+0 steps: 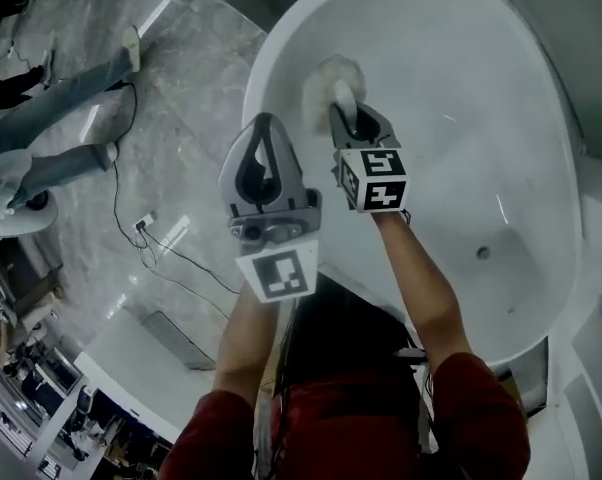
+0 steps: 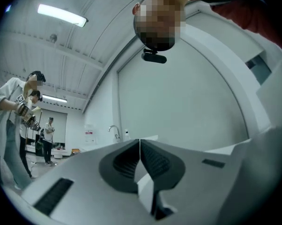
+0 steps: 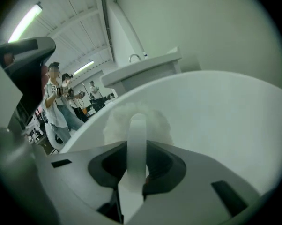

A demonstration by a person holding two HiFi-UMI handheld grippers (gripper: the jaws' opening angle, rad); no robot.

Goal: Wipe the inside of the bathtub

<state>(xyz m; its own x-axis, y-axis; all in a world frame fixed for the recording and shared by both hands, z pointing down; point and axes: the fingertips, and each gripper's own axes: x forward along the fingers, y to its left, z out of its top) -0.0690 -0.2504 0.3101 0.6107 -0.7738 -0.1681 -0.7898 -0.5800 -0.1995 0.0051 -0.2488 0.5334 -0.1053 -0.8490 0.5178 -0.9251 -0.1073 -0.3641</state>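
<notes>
The white oval bathtub [image 1: 541, 118] fills the head view's right side. My right gripper [image 1: 347, 118] is shut on the white handle [image 3: 137, 144] of a fluffy white duster [image 1: 331, 80]. The duster's head [image 3: 116, 120] presses against the tub's inner wall near the far left rim. My left gripper [image 1: 264, 163] hovers over the tub's left rim [image 1: 256, 78], shut with nothing between its jaws; in the left gripper view its tips [image 2: 140, 142] meet and point up toward a pale wall.
A marble floor [image 1: 171, 118] lies left of the tub, with a black cable [image 1: 161, 248] trailing across it. People stand at the far left [image 1: 41, 98]. The tub's drain [image 1: 483, 253] sits at lower right. A white counter with a tap [image 3: 141, 62] stands beyond the tub.
</notes>
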